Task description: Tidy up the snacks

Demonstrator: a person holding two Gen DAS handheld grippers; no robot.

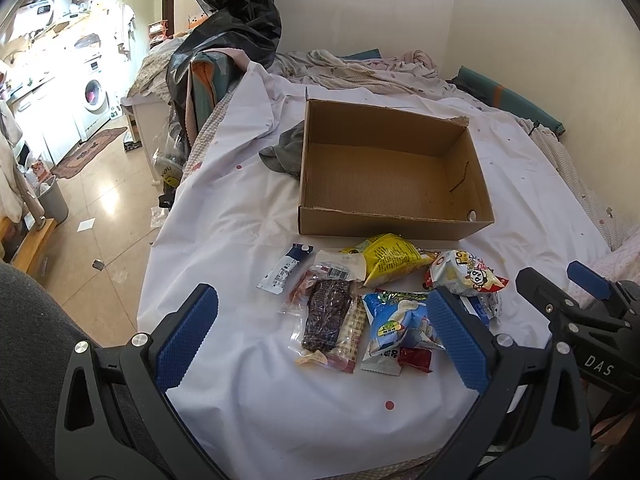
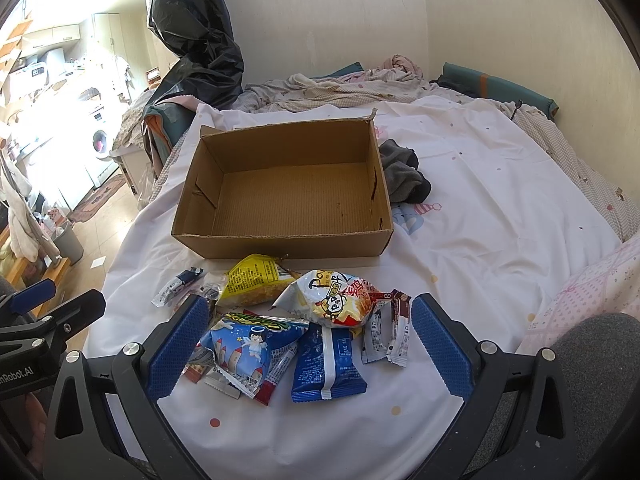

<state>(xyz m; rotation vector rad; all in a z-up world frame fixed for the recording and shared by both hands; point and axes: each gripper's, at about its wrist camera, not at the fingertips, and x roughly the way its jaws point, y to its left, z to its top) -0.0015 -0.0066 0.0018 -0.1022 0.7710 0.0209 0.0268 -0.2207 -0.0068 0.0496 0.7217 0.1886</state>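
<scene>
An empty open cardboard box (image 1: 384, 172) (image 2: 288, 196) sits on a white sheet. In front of it lies a pile of snacks: a yellow bag (image 1: 390, 258) (image 2: 256, 280), a white and red bag (image 1: 466, 274) (image 2: 336, 300), a blue cartoon bag (image 1: 390, 320) (image 2: 252, 348), a dark blue packet (image 2: 326, 364), a clear pack of dark snack (image 1: 326, 314) and a small white and navy sachet (image 1: 284, 268) (image 2: 176, 284). My left gripper (image 1: 320, 332) is open and empty, hovering just short of the pile. My right gripper (image 2: 310, 348) is open and empty, its fingers either side of the pile.
A grey cloth (image 1: 286, 150) (image 2: 402, 172) lies beside the box. Rumpled bedding (image 1: 360, 68) and a black plastic bag (image 1: 236, 12) are behind it. The bed's left edge drops to a tiled floor (image 1: 104, 208). The right gripper shows in the left wrist view (image 1: 576, 304).
</scene>
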